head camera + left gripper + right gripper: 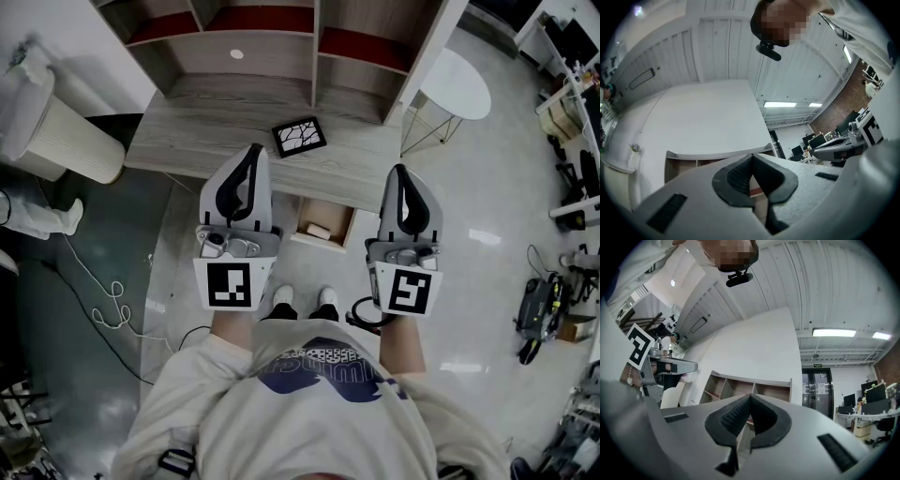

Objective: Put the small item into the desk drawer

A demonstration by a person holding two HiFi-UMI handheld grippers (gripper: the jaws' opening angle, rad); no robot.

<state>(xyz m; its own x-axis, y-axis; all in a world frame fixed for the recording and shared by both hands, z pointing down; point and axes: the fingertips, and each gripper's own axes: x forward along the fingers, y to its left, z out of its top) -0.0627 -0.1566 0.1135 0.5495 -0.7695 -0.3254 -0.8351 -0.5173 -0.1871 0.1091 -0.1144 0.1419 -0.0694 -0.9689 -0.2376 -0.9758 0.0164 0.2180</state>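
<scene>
The desk drawer [303, 221] stood pulled open below the front edge of the desk [187, 141], a little right of that edge's middle, and the small item [319, 231], a pale block, lay on the drawer's floor, towards its left wall. Both tongs were held above the floor in front of the desk, on either side of the drawer and apart from it. The left gripper [254, 150] was clenched, its dark pads meeting at the tips with nothing between them; its tip overlapped the desk's front edge in the head view. The right gripper [401, 170] was likewise clenched and empty, its tip near the desk's front right corner. Each gripper's own view showed the ribbed pads pressed together, with only the wooden shelves [272, 37] at the back of the desk beyond them. On the desk top, near the front edge and above the drawer, lay a black patterned tile [300, 137], turned slightly askew. The person's white shoes [282, 298] stood on the floor in front of the drawer. A round white table [464, 82] stood beyond the desk's right end, and a ribbed white bin [66, 141] beyond its left end.
</scene>
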